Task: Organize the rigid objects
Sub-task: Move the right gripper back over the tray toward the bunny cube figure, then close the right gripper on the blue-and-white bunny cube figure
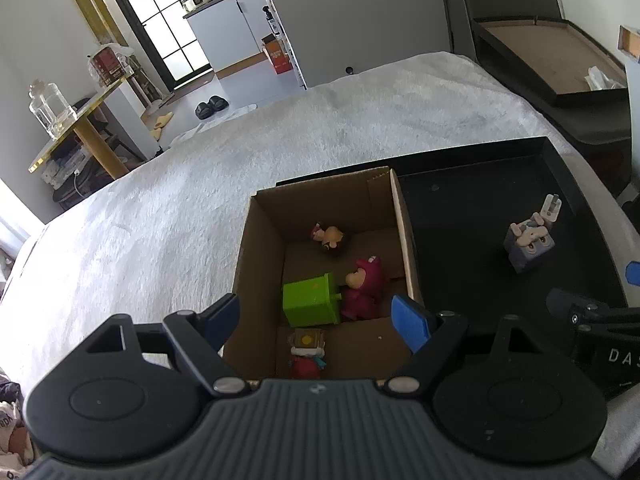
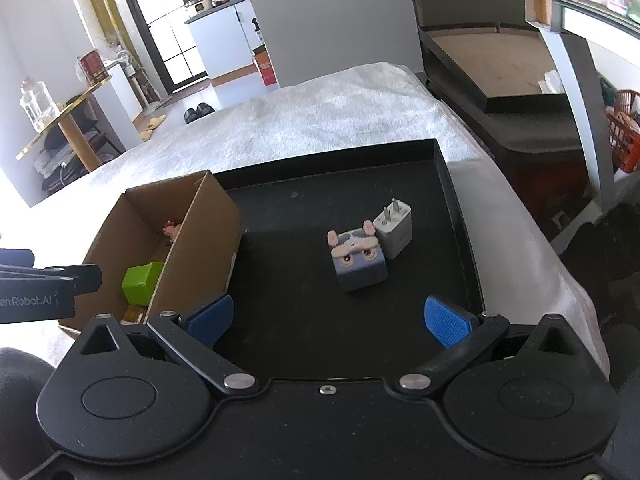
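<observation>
A brown cardboard box (image 1: 260,248) stands on a black tray (image 1: 472,208). Inside it lie a green cube (image 1: 310,300), a magenta figure (image 1: 362,288), a small pale figure (image 1: 330,236) and a red and tan figure (image 1: 306,350). My left gripper (image 1: 320,320) is open and empty above the box's near side. On the tray (image 2: 280,280) sit a grey rabbit-faced cube (image 2: 360,262) and a white plug adapter (image 2: 394,226), touching. My right gripper (image 2: 328,318) is open and empty, just short of the rabbit cube. The box also shows in the right wrist view (image 2: 200,240).
The tray rests on a white fluffy cover (image 1: 240,160). A second dark tray (image 2: 500,64) sits on a stand at the back right. A gold side table with a glass jar (image 1: 50,110) stands far left. Slippers (image 1: 210,106) lie on the floor.
</observation>
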Demonstrator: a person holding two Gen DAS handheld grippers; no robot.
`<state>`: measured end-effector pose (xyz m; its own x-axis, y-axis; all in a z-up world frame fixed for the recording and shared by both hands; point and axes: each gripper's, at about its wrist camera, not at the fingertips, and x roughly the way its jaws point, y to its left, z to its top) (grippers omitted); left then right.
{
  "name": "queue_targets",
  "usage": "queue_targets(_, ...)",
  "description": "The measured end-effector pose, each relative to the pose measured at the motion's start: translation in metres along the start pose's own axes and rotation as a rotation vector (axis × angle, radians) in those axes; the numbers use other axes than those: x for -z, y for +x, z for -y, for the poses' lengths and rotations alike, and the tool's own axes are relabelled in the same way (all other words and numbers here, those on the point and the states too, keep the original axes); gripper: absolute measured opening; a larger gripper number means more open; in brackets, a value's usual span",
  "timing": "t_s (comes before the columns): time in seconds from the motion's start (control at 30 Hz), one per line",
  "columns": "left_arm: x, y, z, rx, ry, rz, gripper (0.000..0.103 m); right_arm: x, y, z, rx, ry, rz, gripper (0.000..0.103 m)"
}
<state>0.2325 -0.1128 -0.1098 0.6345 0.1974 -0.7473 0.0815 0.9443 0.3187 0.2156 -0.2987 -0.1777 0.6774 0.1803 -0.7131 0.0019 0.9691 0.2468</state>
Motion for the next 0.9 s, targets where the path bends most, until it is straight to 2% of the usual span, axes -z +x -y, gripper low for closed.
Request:
queue_targets(0.5, -0.016, 0.026, 0.027, -0.017, 0.062, -0.024, 0.082, -0.014, 0.035, 0.007, -0.021, -0.064, -0.023, 0.093)
queue_targets(0.73, -0.025, 0.041, 0.040, -0.026, 0.099, -0.026, 0.082, -0.014, 0.049, 0.014, -0.063, -0.083, 0.014, 0.089)
queue_targets(0.9, -0.027, 0.051, 0.043, -0.025, 0.112, -0.034, 0.082, -0.014, 0.066, 0.010, -0.024, -0.105, 0.006, 0.089)
